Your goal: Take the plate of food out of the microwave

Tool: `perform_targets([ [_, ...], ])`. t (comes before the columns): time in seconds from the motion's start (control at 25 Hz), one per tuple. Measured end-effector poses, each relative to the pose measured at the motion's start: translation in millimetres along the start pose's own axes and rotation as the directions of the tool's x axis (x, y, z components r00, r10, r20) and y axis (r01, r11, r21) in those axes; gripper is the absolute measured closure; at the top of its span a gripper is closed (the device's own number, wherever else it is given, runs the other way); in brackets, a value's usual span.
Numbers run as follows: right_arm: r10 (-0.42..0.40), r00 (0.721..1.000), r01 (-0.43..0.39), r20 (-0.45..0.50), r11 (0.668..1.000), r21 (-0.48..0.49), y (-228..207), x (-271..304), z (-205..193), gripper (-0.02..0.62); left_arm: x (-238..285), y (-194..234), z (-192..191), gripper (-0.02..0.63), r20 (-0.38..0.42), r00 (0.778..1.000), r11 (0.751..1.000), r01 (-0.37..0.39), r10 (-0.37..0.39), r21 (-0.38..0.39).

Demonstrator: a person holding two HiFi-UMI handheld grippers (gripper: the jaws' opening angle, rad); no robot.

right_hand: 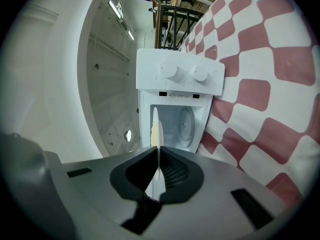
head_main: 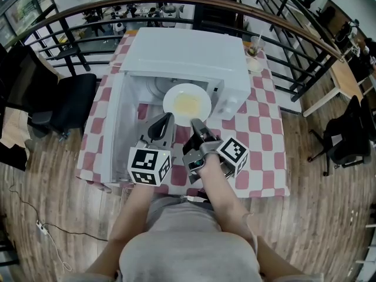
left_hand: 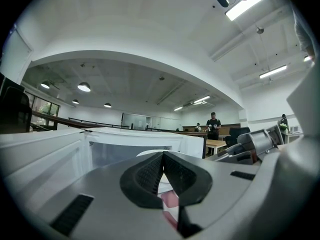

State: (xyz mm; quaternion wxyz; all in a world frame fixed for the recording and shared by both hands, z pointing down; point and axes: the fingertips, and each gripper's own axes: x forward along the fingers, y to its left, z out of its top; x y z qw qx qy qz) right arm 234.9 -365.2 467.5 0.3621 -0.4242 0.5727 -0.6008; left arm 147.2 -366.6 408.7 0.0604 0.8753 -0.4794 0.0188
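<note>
The right gripper (head_main: 197, 124) was clamped on the near rim of the plate (head_main: 187, 103), its jaws pressed together with only the thin white edge between them; in its own view the plate showed edge-on, running straight out from the pads. The white plate carried a pale yellow patch of food (head_main: 189, 104) and was held at the open front of the microwave (head_main: 188, 54). Whether it had fully cleared the opening could not be told. Inside the cavity behind it the round turntable (right_hand: 186, 125) lay bare. The left gripper (head_main: 167, 120) sat just beside the right one, at the plate's near left edge, with its jaws closed tip to tip on nothing; whether it touched the plate could not be told. Both grippers pointed level toward the oven, each with its marker cube at the back, and the person's forearms (head_main: 220, 192) reached in from the bottom of the head view. The microwave was white, with two round knobs (right_hand: 170, 71) on its control panel. Its door (head_main: 111, 128) was swung wide open to the left. It stood on a table covered by a red and white checked cloth (head_main: 264, 134). A cup with a straw (head_main: 254, 51) stood at the far right corner of the table, well apart from the grippers. A black chair (head_main: 64, 101) stood to the left on the wooden floor (head_main: 59, 216), and a curved dark railing (head_main: 176, 2) ran behind the table.
</note>
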Motion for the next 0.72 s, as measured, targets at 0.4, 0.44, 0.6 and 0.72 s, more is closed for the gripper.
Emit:
perform_targets([
  [0.4,0.002,1.0,-0.002,-0.01,1.0,-0.005,2.6,2.4,-2.5,0.561,0.5,-1.6,2.0,0.603,0.007,1.0,1.0,0.002,-0.002,-0.004],
  [0.44,0.002,1.0,-0.002,-0.011,1.0,-0.006,2.7,2.4,-3.0,0.561,0.3,-2.0,2.0,0.603,0.007,1.0,1.0,0.003,-0.003,-0.003],
  [0.6,-0.001,1.0,0.001,-0.012,1.0,-0.004,2.2,2.9,-3.9,0.561,0.3,-3.2,2.5,0.603,0.008,1.0,1.0,0.008,-0.008,-0.001],
  [0.72,-0.002,1.0,0.002,-0.012,1.0,0.001,1.9,3.3,-3.8,0.561,0.4,-3.6,2.8,0.603,0.007,1.0,1.0,0.011,-0.011,0.001],
])
